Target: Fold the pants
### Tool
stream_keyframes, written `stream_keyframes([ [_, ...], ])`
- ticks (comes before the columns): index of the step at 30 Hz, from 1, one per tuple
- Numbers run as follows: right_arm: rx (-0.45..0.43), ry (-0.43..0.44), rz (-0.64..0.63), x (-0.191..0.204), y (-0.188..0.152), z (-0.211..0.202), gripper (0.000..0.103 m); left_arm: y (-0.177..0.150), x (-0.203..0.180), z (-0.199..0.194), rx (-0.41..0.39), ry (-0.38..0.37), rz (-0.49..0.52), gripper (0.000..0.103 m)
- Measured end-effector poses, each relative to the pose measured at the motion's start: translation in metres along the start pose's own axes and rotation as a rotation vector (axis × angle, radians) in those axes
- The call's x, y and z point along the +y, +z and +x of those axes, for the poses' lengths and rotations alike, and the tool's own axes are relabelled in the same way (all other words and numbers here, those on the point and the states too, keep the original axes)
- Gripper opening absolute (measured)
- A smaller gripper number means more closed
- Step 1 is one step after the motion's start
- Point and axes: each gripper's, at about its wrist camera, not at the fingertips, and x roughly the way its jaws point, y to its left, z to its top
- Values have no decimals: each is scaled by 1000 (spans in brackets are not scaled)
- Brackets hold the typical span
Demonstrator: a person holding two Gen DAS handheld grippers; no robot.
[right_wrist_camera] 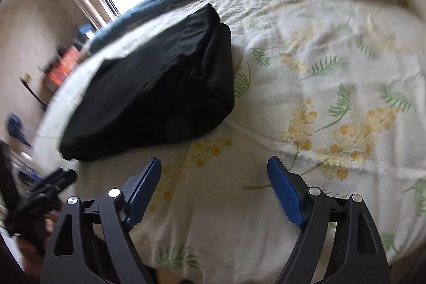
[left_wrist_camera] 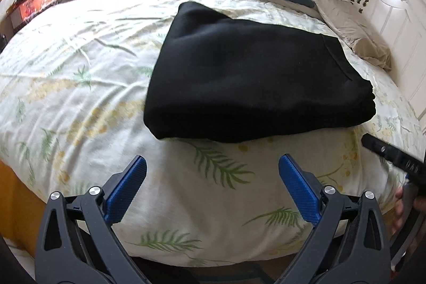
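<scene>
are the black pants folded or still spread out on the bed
Folded. The black pants lie as a compact, thick rectangle on the floral bedsheet, with stacked layers showing at one edge and no leg trailing out; neither gripper touches them.

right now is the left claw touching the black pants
Apart. The left wrist view shows the left claw open, with bare floral sheet between its fingertips and the folded black pants.
</scene>
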Motion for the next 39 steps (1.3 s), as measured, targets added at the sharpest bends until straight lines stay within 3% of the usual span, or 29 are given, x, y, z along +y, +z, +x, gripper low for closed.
stream_keyframes([
  [7,-14,-30,-57,15,-7,-2,81,0,-4,1,-23,52,15,99],
  [39,-19,-43,-49,22,-6,5,85,-3,1,13,-18,78,1,99],
])
